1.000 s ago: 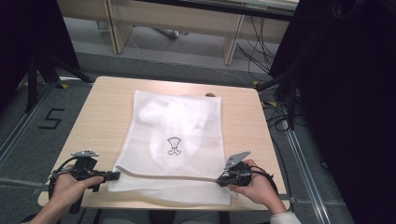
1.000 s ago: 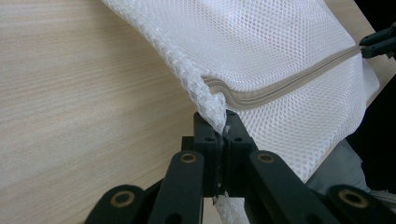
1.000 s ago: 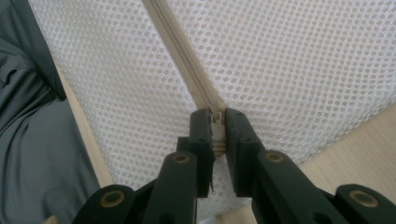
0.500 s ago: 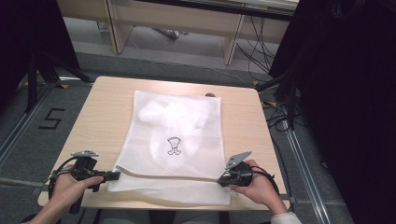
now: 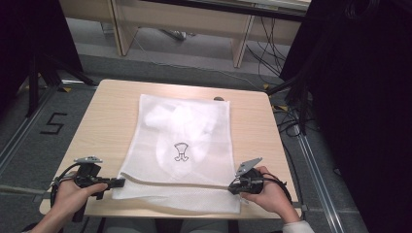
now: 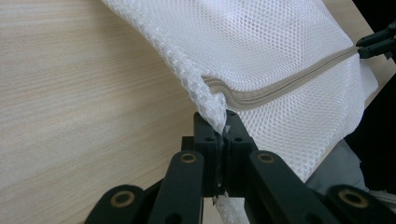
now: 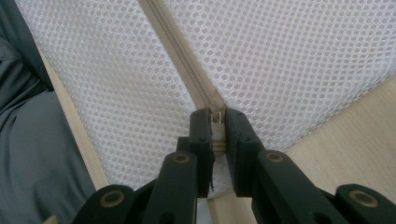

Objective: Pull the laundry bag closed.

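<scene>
The left gripper (image 6: 220, 122) is pinching the corner of the white mesh laundry bag (image 5: 184, 145) at the lower left of the high view, while the right gripper (image 7: 216, 122) is clamped on the zipper pull (image 7: 216, 117) at the lower right. The bag lies flat mid-table (image 5: 97, 116). The zip looks closed; releasing both grips likely comes next.

Contents of mesh bag (image 5: 182, 145) veiled by netting, pale shape inside not identifiable. Zipper pull (image 7: 216, 119) mostly hidden between right gripper (image 7: 216, 122) jaws. Bag corner swallowed by left gripper (image 6: 222, 133) jaws. Desk (image 5: 102, 121) near edge cut off by forearms.
</scene>
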Tool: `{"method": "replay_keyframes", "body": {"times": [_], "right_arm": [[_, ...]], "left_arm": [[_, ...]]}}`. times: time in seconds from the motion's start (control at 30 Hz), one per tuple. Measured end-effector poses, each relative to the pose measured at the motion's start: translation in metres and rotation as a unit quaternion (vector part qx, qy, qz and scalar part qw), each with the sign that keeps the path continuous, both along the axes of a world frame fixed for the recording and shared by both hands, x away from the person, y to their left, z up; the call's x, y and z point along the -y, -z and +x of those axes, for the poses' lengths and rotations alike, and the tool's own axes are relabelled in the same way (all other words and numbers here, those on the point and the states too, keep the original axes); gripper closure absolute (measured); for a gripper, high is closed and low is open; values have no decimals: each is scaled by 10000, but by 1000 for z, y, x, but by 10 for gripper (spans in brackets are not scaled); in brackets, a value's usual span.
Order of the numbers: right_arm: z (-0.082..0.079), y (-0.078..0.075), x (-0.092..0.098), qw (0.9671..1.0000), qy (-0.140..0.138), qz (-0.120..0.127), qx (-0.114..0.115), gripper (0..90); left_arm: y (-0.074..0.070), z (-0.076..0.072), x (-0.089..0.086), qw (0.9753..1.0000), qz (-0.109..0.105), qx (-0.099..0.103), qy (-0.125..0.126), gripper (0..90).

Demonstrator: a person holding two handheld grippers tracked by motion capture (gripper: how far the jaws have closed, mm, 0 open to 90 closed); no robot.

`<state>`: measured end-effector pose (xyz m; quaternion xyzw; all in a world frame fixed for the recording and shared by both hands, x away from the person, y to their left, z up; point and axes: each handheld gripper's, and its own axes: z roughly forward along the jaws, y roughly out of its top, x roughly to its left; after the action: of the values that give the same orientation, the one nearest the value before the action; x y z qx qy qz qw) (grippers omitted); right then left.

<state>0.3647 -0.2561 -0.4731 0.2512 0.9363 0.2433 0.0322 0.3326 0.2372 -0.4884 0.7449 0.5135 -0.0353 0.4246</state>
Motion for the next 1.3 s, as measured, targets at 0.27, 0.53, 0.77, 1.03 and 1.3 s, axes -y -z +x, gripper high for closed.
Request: {"method": "replay_keyframes", "body": {"times": [0.27,0.53,0.77,1.03,1.3], "right_arm": [[-2,0,0,9998,127,-62,-148,827],[0,1,0,9999,84,-109,-63,827],[-3,3,-2,9992,234,-56,-311,824],[-2,3,-3,9999,118,1,-101,776],[-4,-2,-4,9971,613,438,-61,647]], "left_arm": [[0,0,0,10000,24,8,-9,860],[1,0,0,10000,31,-20,28,860],[4,0,2,9998,157,-73,66,849],[9,-1,5,9995,319,12,-5,817],[8,-1,3,9991,407,-52,-59,658]]}}
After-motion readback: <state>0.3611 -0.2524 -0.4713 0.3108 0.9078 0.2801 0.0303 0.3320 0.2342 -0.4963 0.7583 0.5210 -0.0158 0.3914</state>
